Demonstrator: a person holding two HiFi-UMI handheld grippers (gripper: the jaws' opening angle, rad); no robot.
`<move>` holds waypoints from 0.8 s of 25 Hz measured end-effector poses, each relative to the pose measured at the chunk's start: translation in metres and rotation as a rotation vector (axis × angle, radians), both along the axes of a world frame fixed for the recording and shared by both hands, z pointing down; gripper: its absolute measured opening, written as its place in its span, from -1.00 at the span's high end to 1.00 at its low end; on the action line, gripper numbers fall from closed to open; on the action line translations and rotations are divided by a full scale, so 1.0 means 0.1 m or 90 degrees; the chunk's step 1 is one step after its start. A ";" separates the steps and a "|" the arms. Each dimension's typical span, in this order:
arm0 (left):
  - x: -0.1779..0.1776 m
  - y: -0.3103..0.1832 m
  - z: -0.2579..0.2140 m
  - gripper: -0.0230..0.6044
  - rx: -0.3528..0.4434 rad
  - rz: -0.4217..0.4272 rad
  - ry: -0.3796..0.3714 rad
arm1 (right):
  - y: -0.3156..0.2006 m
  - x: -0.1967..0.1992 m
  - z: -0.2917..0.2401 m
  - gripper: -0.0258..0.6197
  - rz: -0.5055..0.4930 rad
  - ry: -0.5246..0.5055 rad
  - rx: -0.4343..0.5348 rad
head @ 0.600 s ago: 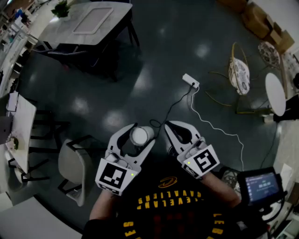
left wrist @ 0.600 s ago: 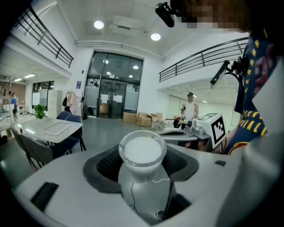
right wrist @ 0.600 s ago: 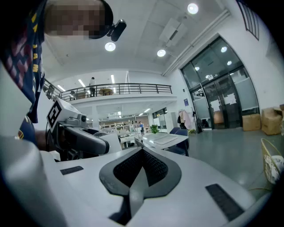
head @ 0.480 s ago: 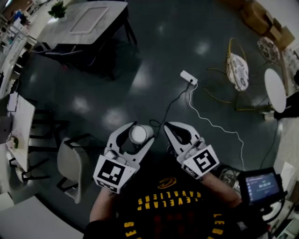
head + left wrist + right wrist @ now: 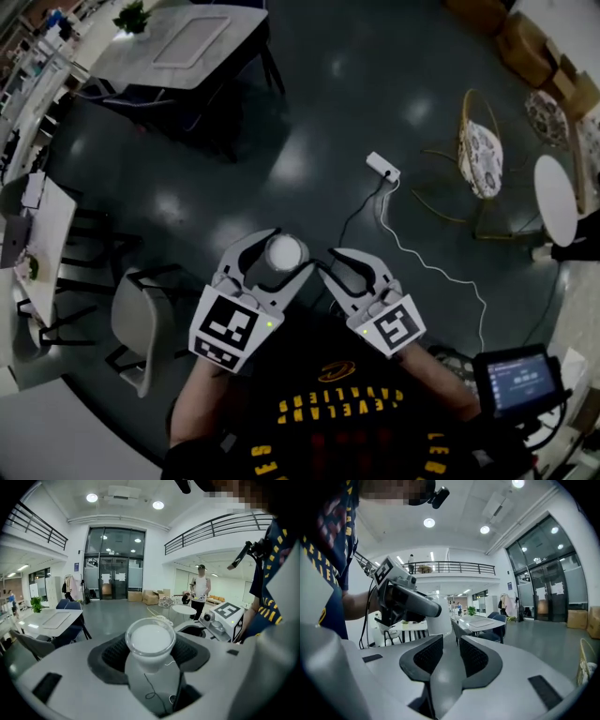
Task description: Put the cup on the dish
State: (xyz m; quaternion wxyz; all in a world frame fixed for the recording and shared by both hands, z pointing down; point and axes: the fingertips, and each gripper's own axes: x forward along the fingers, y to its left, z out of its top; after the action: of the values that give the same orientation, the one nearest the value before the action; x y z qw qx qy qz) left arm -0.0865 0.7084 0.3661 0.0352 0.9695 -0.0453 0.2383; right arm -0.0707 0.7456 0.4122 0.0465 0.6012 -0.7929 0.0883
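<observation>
White round cup sits clamped between the 2 wide-set jaws of the left gripper, held above a dark glossy floor; just beside it, the right gripper's jaws stand narrowly apart, empty.

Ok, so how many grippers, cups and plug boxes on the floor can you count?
Grippers: 2 (left gripper, right gripper)
Cups: 1 (cup, in the left gripper)
Power strips: 1 (power strip)
Total: 4
</observation>
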 end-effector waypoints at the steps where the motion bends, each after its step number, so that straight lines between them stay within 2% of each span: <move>1: 0.00 -0.04 -0.03 0.07 0.005 0.005 -0.002 | -0.07 -0.03 0.01 0.57 -0.007 -0.004 0.001; 3: 0.00 -0.10 -0.08 0.07 0.011 0.022 -0.004 | -0.19 -0.10 -0.01 0.39 -0.023 -0.010 0.011; 6: 0.02 -0.18 -0.13 0.07 0.021 0.055 -0.018 | -0.37 -0.19 -0.04 0.25 -0.050 -0.005 0.021; 9: 0.02 -0.28 -0.09 0.07 0.029 0.070 -0.045 | -0.57 -0.28 -0.03 0.24 -0.071 0.019 0.015; 13: -0.03 -0.45 -0.04 0.07 0.015 0.056 -0.060 | -0.81 -0.42 -0.06 0.24 -0.081 0.034 0.016; 20: -0.08 -0.75 0.04 0.07 0.020 0.053 -0.064 | -1.20 -0.52 -0.08 0.24 -0.043 0.041 0.026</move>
State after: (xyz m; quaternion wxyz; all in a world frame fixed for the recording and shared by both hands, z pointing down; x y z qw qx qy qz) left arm -0.0946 0.6337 0.3696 0.0078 0.9577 -0.0103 0.2875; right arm -0.1226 0.6254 0.4047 0.0626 0.5777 -0.8122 0.0511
